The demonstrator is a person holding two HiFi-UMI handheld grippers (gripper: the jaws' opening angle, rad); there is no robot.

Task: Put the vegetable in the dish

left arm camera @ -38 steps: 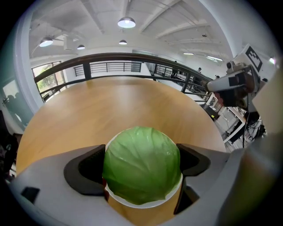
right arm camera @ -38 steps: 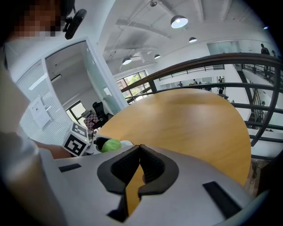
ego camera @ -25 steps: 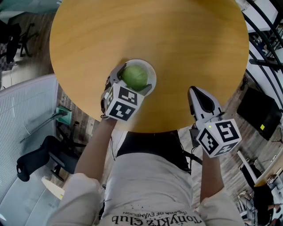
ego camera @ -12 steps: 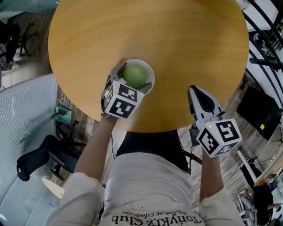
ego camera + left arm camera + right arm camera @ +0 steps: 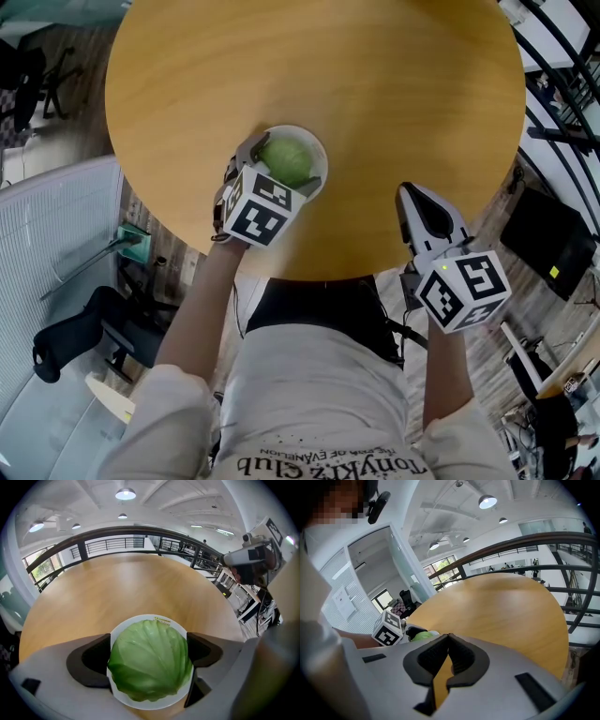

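A round wooden table (image 5: 375, 94) is standing in a bright open hall, with a dark railing (image 5: 112, 532) curving behind it and ceiling lamps shining overhead. A white dish (image 5: 320, 155) is sitting near the table's edge, on the person's left side, and a green cabbage (image 5: 286, 159) is lying in it, filling most of it. The left gripper (image 5: 281, 172) is reaching over the dish from the table's edge. In the left gripper view its two dark jaws are standing on either side of the cabbage (image 5: 150, 665) and pressing against it, while the dish's rim (image 5: 140, 620) is showing beyond and below the leaves. The right gripper (image 5: 408, 192) is hovering over the table's near edge, well apart from the dish. In the right gripper view its jaws are pressed together at the tips, with nothing between them and only the tabletop (image 5: 511, 606) showing through the slit.
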